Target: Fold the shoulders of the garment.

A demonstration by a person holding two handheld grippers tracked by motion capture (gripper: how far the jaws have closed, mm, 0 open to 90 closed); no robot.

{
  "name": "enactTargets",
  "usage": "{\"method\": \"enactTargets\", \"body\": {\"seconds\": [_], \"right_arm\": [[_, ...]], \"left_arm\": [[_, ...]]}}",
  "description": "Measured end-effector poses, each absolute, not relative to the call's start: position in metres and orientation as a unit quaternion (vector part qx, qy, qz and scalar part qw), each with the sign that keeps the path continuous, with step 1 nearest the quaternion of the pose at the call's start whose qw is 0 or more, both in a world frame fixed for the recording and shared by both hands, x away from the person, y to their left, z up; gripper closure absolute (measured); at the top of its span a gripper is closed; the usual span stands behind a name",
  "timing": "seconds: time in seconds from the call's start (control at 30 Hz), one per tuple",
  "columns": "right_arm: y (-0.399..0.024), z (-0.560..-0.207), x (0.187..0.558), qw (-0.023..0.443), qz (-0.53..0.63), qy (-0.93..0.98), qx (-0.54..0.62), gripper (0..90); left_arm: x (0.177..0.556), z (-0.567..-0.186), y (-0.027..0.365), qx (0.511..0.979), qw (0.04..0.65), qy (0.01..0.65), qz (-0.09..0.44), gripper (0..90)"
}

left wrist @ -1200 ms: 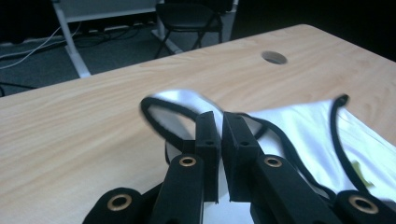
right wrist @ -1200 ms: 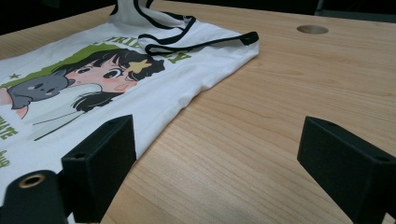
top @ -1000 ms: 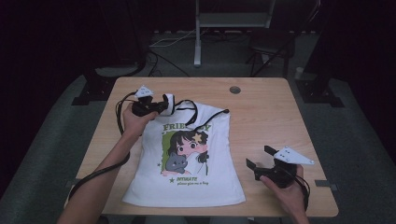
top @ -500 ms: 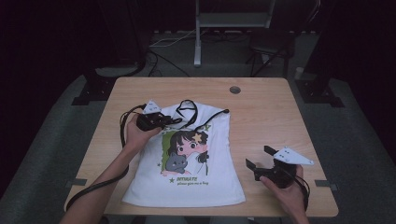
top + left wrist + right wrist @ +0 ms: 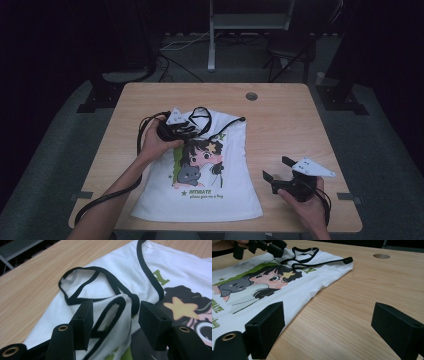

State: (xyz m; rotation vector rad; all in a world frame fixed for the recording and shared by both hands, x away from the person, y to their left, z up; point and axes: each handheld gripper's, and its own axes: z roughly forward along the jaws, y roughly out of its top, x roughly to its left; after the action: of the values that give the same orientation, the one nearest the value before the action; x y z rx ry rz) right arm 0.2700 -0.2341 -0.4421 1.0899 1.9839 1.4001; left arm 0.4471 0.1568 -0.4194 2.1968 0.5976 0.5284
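A white sleeveless shirt with black trim and a cartoon girl print lies flat on the wooden table. Its left shoulder strap is folded in over the chest. My left gripper rests there. Its jaws have just been opening, and they now stand apart with the folded strap loose between them. The pads do not press on the cloth. My right gripper sits open on bare wood to the right of the shirt's hem, with nothing between its fingers. In the right gripper view the left gripper is seen far off at the shirt's neckline.
A round cable hole sits near the table's far edge. Bare wood lies to the right of the shirt and behind it. Black cables trail from the left gripper across the table's left side. Dark floor and stands surround the table.
The left gripper came toward the person from the shirt's far left corner, bringing the shoulder strap in over the chest, then its jaws spread apart. The right gripper has stayed still.
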Motion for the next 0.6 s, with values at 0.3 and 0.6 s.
{"method": "enactTargets", "body": {"seconds": [0.3, 0.6], "right_arm": [[-0.236, -0.442, 0.269, 0.234, 0.515, 0.72, 0.401, 10.9], [-0.236, -0.442, 0.269, 0.232, 0.516, 0.719, 0.403, 10.9]], "left_arm": [[0.451, -0.413, 0.17, 0.868, 0.407, 0.216, 0.187, 82.5], [0.449, -0.376, 0.187, 0.873, 0.408, 0.163, 0.212, 84.1]]}}
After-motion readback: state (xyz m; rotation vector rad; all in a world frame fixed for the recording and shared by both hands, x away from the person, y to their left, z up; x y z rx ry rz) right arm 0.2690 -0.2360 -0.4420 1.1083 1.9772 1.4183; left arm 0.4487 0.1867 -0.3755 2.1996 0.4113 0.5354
